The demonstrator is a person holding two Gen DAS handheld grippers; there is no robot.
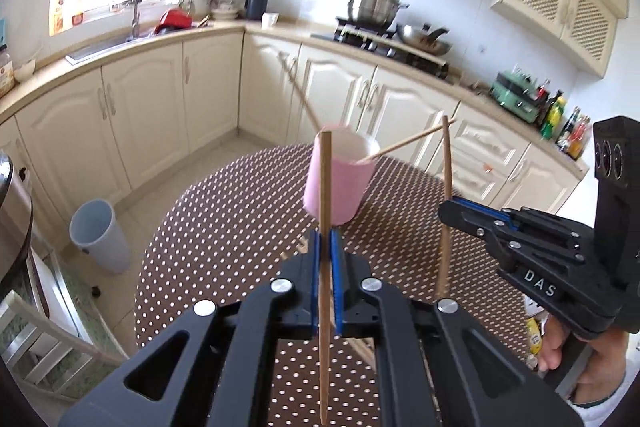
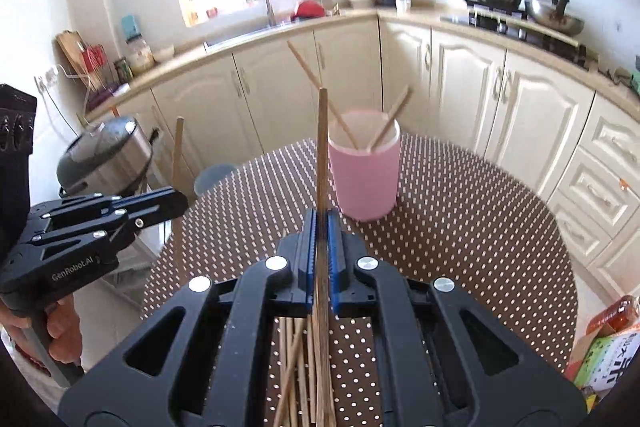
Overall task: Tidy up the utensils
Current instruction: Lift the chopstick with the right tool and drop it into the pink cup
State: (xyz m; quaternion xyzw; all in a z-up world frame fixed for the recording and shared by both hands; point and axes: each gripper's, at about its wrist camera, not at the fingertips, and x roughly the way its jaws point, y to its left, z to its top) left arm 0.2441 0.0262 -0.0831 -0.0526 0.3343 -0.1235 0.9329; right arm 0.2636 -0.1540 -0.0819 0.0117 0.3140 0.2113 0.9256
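Observation:
A pink cup stands on the dotted table with two chopsticks leaning in it. My left gripper is shut on an upright wooden chopstick, just in front of the cup. It also shows in the right wrist view, holding that chopstick. My right gripper is shut on another upright chopstick, left of the cup. It shows in the left wrist view with its chopstick. Several loose chopsticks lie on the table below my right gripper.
The round brown dotted table fills the foreground. A grey bin stands on the floor at the left. A rice cooker sits at the left. A box and bottle lie at the table's right edge. Cream cabinets run behind.

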